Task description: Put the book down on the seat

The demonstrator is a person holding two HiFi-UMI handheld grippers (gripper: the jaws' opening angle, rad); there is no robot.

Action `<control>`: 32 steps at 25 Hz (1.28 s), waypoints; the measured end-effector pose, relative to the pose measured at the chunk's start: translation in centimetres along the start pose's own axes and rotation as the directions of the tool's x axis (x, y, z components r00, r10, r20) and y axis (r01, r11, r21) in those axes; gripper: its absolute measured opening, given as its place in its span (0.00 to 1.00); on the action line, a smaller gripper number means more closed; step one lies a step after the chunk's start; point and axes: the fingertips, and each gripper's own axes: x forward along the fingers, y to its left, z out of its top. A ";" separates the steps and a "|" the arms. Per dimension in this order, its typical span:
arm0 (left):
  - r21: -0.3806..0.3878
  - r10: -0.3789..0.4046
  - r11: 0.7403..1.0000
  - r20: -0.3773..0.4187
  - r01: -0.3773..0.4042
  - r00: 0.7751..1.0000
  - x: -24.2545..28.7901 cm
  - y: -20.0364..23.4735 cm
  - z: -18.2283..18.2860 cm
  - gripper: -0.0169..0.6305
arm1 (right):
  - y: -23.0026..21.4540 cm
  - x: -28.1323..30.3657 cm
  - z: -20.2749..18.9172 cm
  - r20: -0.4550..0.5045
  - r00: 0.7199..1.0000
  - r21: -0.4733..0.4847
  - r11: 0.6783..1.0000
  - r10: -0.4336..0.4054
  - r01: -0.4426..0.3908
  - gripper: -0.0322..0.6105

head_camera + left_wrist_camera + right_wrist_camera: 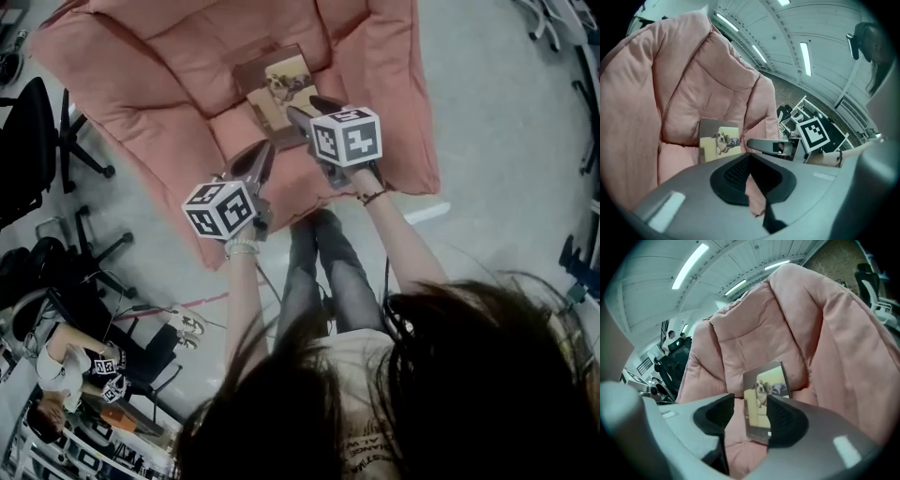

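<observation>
Book (278, 89) on the pink seat (169, 56).
My right fingers (787, 420) stand open, book just beyond them; left fingers (733, 176) closed, empty.

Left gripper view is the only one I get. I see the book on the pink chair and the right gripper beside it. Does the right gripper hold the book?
Observer: No. Seen from its own view, the right gripper has its jaws apart. The book rests on the seat beyond them, and neither pad presses on it.
Operator: And where is my left gripper over the chair?
Observer: The head view shows the left gripper over the front part of the seat, farther from the book than the right one.
</observation>
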 end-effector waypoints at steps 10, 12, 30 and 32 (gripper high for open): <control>0.006 0.002 1.000 0.022 -0.002 1.000 -3.4 -3.8 0.6 0.02 | 3.8 -5.3 0.2 0.049 0.998 0.093 0.995 0.031 -0.035 0.24; 0.008 -0.001 1.000 0.033 0.000 0.999 -4.1 -4.7 1.1 0.02 | 4.7 -6.4 0.6 0.065 0.997 0.097 0.995 0.032 -0.038 0.22; 0.098 -0.029 0.995 0.129 0.016 0.991 -10.7 -13.1 4.8 0.02 | 13.1 -17.3 4.1 0.228 0.961 0.076 0.981 0.155 -0.176 0.11; 0.120 -0.040 0.992 0.132 0.025 0.990 -11.4 -14.0 5.0 0.02 | 14.1 -18.2 4.5 0.238 0.955 0.062 0.978 0.177 -0.197 0.11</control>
